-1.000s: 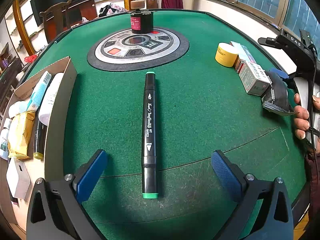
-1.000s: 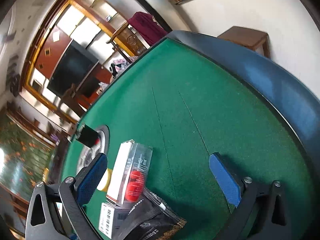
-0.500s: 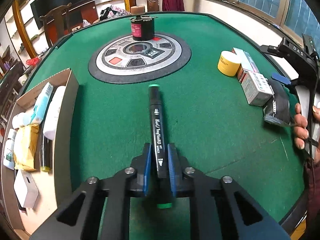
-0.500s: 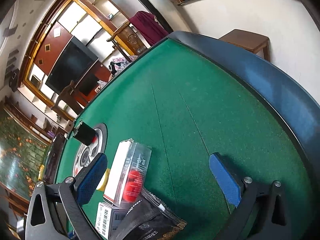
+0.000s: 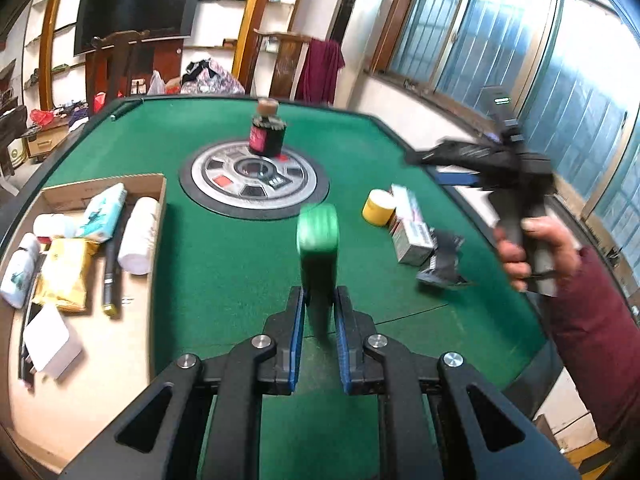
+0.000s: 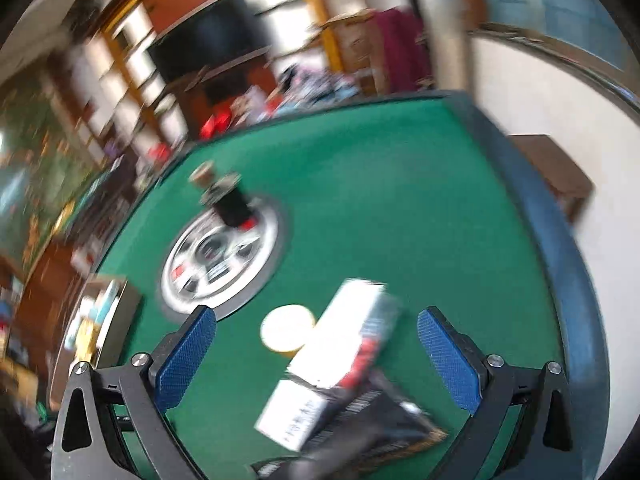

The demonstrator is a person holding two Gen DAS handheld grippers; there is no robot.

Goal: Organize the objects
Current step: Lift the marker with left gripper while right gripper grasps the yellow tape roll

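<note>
Left gripper (image 5: 319,320): raised above the green table (image 5: 224,264), blue pads (image 5: 297,332) clamped on the marker (image 5: 319,248), which points forward and up, its green cap end blurred and nearest the camera, clear of the felt. Right gripper (image 6: 316,356): held over the right side of the table, tilted, fingers wide apart with nothing between the pads (image 6: 186,356); in the left wrist view it appears as a black frame (image 5: 492,160) gripped by the right hand (image 5: 532,252), fist closed round the handle, dark red sleeve (image 5: 588,340) running toward the lower right. Cardboard box (image 5: 156,188): at the left edge of the table, holding a white bottle (image 5: 138,236), a blue-and-white tube (image 5: 102,218), a yellow packet (image 5: 66,274), a dark pen (image 5: 108,276) and a white card (image 5: 50,340). Round grey panel (image 5: 254,178): at the table's centre, with a small dark bottle (image 5: 267,136) standing on its far rim. Cluster on the right of the table, below the right gripper: yellow round tub (image 6: 286,330), long white box (image 6: 346,336) just beside it, smaller white box (image 6: 294,416) and dark packet (image 6: 380,432) nearest the camera, the last two overlapping. Right wrist view heavily blurred; fine detail unreadable.
</note>
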